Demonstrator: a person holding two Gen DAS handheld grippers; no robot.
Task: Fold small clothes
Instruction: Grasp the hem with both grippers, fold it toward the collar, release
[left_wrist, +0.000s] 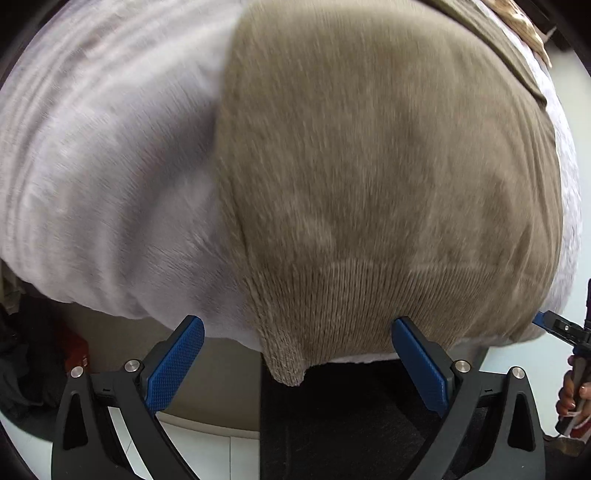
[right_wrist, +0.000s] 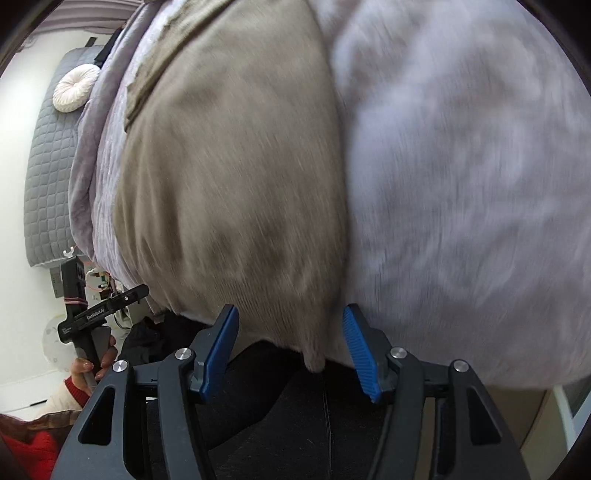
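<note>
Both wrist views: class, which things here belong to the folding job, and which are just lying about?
Belongs to the job:
tan knitted garment
left gripper
right gripper

Just lying about:
pale fluffy blanket
round white cushion
grey quilted mat

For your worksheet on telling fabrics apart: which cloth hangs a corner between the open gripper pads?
The tan knit garment; the pale fleecy blanket lies flat beneath it.

A tan knit garment (left_wrist: 388, 184) lies spread flat, corner overhanging the edge.
</note>
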